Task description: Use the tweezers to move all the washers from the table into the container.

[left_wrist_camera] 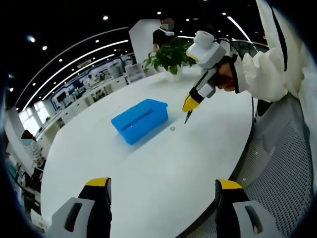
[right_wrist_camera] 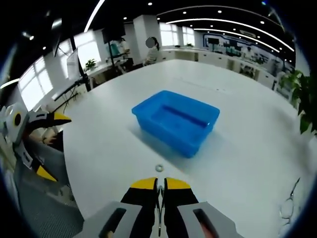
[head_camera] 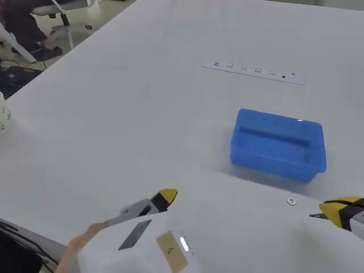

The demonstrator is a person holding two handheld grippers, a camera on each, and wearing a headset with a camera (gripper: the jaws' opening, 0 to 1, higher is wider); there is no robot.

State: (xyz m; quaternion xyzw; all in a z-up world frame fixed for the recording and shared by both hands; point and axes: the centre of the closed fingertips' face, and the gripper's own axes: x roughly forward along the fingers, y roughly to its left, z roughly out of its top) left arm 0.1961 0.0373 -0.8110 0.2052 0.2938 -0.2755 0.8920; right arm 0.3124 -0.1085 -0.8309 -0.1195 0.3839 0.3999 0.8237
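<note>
- Head view: the washer (head_camera: 291,201) is lying flat on the white tabletop (head_camera: 142,125) at the lower right of the frame, just in front of the blue container (head_camera: 278,145) but not touching it. The right claw (head_camera: 340,207) is sitting at the right edge, with the dark tip of the tweezers (head_camera: 314,215) pointing toward the washer and stopping short of it. The left claw (head_camera: 165,199) is hanging at the lower middle, well apart from both
- Left gripper view: the left claw (left_wrist_camera: 163,184) is standing spread wide, gripping nothing. In the upper right of the frame the right claw (left_wrist_camera: 198,96) is aiming the tweezers (left_wrist_camera: 187,117) down beside the washer (left_wrist_camera: 172,128), which is lying near the container (left_wrist_camera: 141,119)
- Right gripper view: the right claw (right_wrist_camera: 159,184) is clenching the tweezers (right_wrist_camera: 159,203) between its jaws. The washer (right_wrist_camera: 159,168) is lying straight ahead, between the claw and the container (right_wrist_camera: 176,119)
- Handling, as a judgement: the washer is looking thin, light, hard and smooth, so on this slick tabletop it is likely sliding or flicking away under any sideways push. The surest hold is probably one tine through the hole and the other outside the ring, squeezing gently
</note>
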